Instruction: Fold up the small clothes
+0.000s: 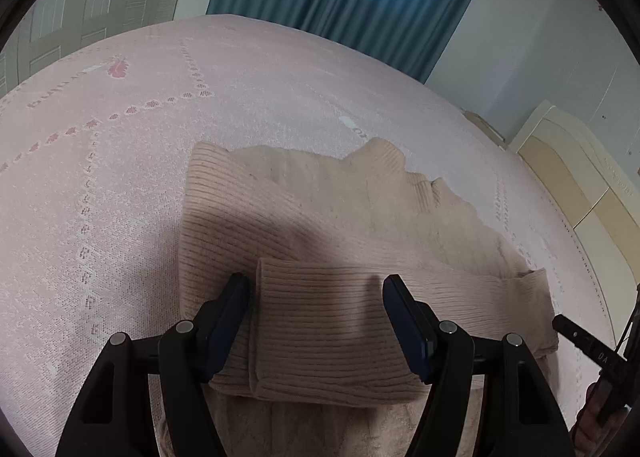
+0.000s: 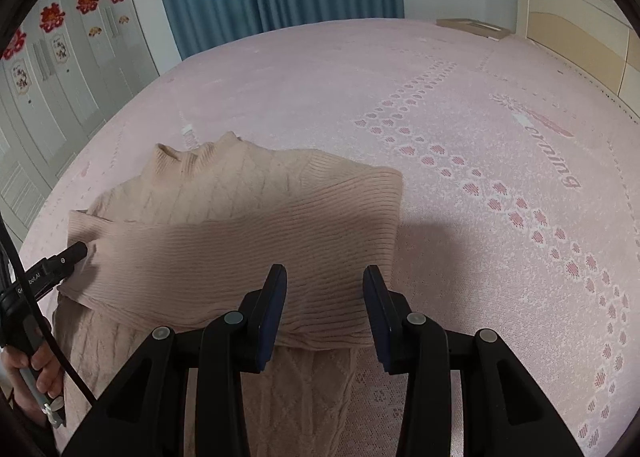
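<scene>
Currently folding beige sweater (image 1: 320,217) lying on pink bedspread (image 1: 120,197), toward its near edge
Left gripper (image 1: 316,321) is hovering over folded-in sleeve (image 1: 328,333), jaws apart, pads not pressing knit; right gripper (image 2: 325,309) is also standing open over the sleeve's other end, holding nothing. Knit is looking soft, light, floppy and stretchy, so probably pinching ribbed hem corners or sleeve cuff is working best

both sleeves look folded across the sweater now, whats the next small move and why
Probably close both grippers on the lower edge of the beige sweater and lift it toward the collar. Both sleeves already lie across the chest, the left gripper and right gripper stand open over the sleeve band, pads not pressing, and the cable-knit lower body is unfolded.
</scene>
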A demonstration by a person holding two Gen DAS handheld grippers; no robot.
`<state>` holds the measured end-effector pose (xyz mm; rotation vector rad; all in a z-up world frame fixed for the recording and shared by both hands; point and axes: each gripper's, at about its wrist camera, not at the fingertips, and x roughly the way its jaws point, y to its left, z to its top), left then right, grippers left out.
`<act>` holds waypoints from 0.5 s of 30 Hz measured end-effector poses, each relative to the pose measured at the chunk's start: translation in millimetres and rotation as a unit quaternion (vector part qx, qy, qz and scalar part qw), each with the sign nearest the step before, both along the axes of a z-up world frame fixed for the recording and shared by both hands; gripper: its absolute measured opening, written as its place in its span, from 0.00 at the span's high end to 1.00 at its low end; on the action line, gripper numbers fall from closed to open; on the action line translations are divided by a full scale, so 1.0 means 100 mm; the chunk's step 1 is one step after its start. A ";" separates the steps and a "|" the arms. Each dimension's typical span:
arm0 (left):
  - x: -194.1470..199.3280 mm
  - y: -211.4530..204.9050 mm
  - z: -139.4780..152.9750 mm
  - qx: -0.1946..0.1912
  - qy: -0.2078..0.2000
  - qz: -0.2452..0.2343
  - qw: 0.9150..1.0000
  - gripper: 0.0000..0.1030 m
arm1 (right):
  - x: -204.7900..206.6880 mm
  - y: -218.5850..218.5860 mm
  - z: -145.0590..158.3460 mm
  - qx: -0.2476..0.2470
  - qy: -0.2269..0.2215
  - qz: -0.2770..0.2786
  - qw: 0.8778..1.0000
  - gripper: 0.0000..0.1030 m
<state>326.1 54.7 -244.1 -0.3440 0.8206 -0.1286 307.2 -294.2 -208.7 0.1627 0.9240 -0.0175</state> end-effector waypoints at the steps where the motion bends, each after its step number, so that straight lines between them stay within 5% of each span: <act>1: 0.01 -0.01 0.00 0.003 0.001 0.003 1.000 0.47 | 0.00 -0.01 0.00 0.005 0.001 -0.003 1.000 0.62; 4: 0.02 0.07 -0.03 -0.006 0.006 0.019 1.000 0.85 | 0.01 -0.06 -0.02 0.014 0.002 -0.013 1.000 0.62; 5: 0.01 0.12 -0.03 -0.029 0.000 0.014 0.999 0.91 | 0.01 -0.08 -0.03 0.015 0.003 -0.016 1.000 0.62; 8: -0.06 0.17 0.07 -0.041 -0.035 0.021 0.998 0.92 | 0.01 -0.10 -0.03 0.015 0.003 -0.021 1.000 0.62; 15: -0.18 0.08 0.36 0.010 -0.113 0.029 0.993 0.92 | 0.02 -0.09 -0.05 0.019 0.003 -0.017 1.000 0.62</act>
